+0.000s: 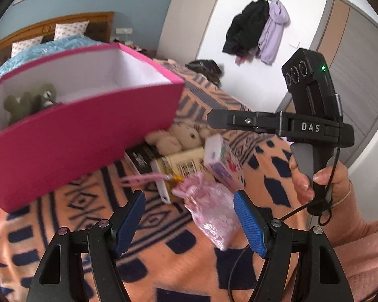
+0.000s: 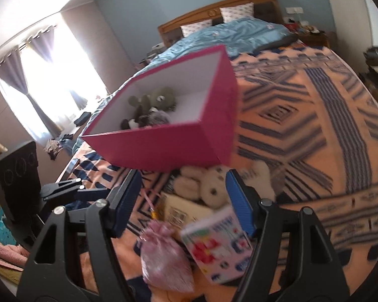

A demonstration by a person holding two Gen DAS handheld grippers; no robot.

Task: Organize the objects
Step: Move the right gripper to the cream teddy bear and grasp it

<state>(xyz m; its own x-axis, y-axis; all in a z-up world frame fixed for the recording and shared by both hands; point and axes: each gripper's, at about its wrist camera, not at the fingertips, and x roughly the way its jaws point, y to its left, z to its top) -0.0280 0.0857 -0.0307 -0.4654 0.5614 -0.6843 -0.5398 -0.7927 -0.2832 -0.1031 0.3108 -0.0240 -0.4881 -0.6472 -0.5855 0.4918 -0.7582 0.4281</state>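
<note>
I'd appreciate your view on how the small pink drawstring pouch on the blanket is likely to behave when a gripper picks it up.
The pink pouch looks like thin, shiny fabric gathered at the neck, so it will probably sag and deform rather than hold shape. Its glossy surface may slip between pads. It seems light for its size, though its contents are hidden.

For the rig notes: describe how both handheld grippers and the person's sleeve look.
Both grippers, left and right, have black frames with silver pivot screws and ribbed blue pads. The right one carries white "DAS" lettering, a green light and a thin black cable. The sleeve is pink fleece.
</note>
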